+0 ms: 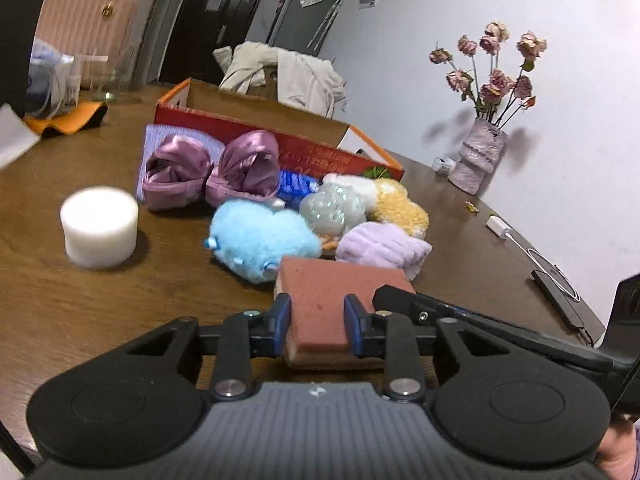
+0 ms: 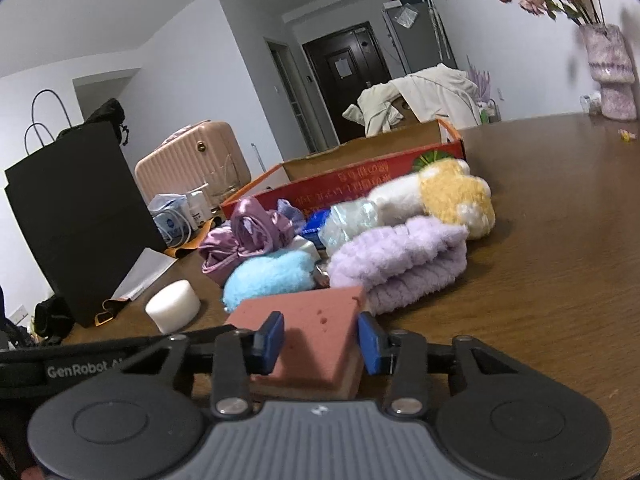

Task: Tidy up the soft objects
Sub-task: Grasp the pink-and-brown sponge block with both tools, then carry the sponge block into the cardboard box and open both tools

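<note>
A pinkish-red sponge (image 1: 326,300) with a tan underside lies on the brown table. My left gripper (image 1: 318,322) is shut on its near end. My right gripper (image 2: 320,338) also has its blue pads (image 2: 272,338) against the same sponge (image 2: 316,340), and its finger (image 1: 404,296) shows at the right in the left wrist view. Behind lies a pile of soft things: a blue plush (image 1: 260,236), a lilac towel (image 1: 382,246), a yellow-white plush (image 1: 396,204), a bubbly clear ball (image 1: 332,208), purple satin bows (image 1: 212,170). A white foam cylinder (image 1: 100,226) stands to the left.
An open red cardboard box (image 1: 280,136) stands behind the pile. A vase of dried roses (image 1: 478,154), a phone with cable (image 1: 556,296) and a white adapter (image 1: 496,224) are at the right. A black paper bag (image 2: 76,216) and an orange cloth (image 1: 64,118) are at the left.
</note>
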A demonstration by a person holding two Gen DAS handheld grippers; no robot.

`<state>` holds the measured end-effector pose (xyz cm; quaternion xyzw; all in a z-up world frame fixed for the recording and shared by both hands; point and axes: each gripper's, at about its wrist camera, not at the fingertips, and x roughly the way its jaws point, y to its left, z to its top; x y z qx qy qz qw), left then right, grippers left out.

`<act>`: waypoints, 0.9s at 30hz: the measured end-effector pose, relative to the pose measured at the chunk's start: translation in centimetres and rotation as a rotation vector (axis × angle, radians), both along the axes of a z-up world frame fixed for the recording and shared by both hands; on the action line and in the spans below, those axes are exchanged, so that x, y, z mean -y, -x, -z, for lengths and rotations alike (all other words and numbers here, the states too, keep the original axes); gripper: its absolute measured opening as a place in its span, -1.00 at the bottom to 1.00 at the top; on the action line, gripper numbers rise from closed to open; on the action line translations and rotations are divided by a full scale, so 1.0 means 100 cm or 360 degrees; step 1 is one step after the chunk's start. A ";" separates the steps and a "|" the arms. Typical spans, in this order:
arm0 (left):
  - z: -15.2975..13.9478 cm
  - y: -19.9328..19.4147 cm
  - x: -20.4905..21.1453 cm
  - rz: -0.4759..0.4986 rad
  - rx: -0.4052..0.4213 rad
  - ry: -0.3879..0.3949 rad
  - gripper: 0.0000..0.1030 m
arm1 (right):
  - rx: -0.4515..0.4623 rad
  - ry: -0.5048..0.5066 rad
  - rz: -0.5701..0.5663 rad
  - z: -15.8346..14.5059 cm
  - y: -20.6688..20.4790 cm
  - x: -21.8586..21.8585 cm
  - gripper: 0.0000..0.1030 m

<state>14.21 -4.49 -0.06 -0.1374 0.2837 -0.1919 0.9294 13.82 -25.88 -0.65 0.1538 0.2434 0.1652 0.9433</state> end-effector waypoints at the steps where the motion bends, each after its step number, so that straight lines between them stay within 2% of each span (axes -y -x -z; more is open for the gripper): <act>1: -0.005 0.002 -0.001 -0.0004 0.0011 -0.0006 -0.44 | 0.0008 -0.0008 -0.0005 -0.006 0.000 0.000 -0.29; 5: -0.036 -0.002 -0.009 -0.0012 0.0088 0.0045 -0.44 | 0.0082 -0.0035 -0.0034 -0.039 -0.011 0.001 -0.29; 8: -0.063 -0.025 -0.015 -0.0027 0.0165 0.0051 -0.44 | 0.0127 -0.0039 -0.0065 -0.066 -0.040 -0.002 -0.29; 12: -0.099 -0.084 -0.025 -0.0051 0.0240 0.0070 -0.44 | 0.0200 -0.0006 -0.0111 -0.102 -0.099 -0.008 -0.29; 14: -0.108 -0.125 -0.027 -0.0062 0.0227 0.0060 -0.44 | 0.0185 -0.0026 -0.0130 -0.114 -0.141 -0.010 -0.29; 18: -0.114 -0.216 -0.033 -0.0108 0.0105 0.0021 -0.44 | 0.0028 -0.0079 -0.0144 -0.117 -0.240 -0.020 -0.29; 22: -0.104 -0.297 -0.043 -0.0174 -0.0037 -0.0038 -0.44 | -0.0180 -0.0132 -0.0153 -0.103 -0.333 -0.034 -0.29; 27: -0.086 -0.366 -0.047 -0.0209 -0.0155 -0.0173 -0.43 | -0.0324 -0.0091 -0.0161 -0.081 -0.408 -0.056 -0.28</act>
